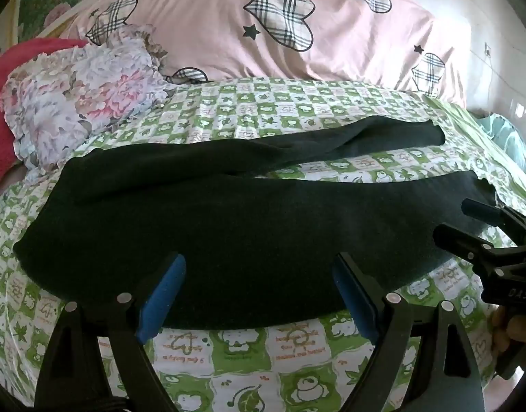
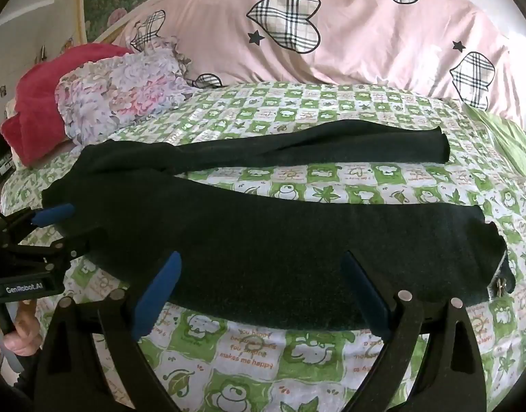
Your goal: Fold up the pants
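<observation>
The pants (image 1: 228, 219) lie flat on the green checked bedsheet (image 1: 263, 350), waist to the left, both legs spread apart toward the right; no fold is yet made. The left gripper (image 1: 259, 295) stands wide open over the near edge by the waist, holding nothing. The right gripper (image 2: 263, 295) is likewise wide open above the near leg, empty. Contact with the cloth appears absent, though the fisheye leaves doubt. All folding remains.
</observation>
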The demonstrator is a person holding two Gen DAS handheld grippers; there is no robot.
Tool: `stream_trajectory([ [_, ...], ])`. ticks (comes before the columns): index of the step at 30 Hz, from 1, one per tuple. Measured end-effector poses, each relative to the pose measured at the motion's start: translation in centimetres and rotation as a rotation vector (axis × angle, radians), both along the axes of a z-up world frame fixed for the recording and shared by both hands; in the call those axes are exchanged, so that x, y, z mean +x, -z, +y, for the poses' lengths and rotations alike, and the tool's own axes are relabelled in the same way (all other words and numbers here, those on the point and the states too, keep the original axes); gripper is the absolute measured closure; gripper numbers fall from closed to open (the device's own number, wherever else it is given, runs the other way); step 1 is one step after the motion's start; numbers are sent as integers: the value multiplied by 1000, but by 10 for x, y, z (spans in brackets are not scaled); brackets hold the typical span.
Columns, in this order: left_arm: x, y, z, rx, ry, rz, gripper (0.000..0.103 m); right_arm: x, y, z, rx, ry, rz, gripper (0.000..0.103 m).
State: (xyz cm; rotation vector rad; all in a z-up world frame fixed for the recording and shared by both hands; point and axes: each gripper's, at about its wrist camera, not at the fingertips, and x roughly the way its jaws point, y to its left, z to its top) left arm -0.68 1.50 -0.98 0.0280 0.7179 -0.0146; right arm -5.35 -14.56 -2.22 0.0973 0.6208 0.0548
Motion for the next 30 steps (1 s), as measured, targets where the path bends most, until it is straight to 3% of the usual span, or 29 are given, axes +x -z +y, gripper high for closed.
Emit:
stream_trajectory([
  [30,2,5,0,-7,4,13,15,-1,0,-1,-3,0,2,8],
])
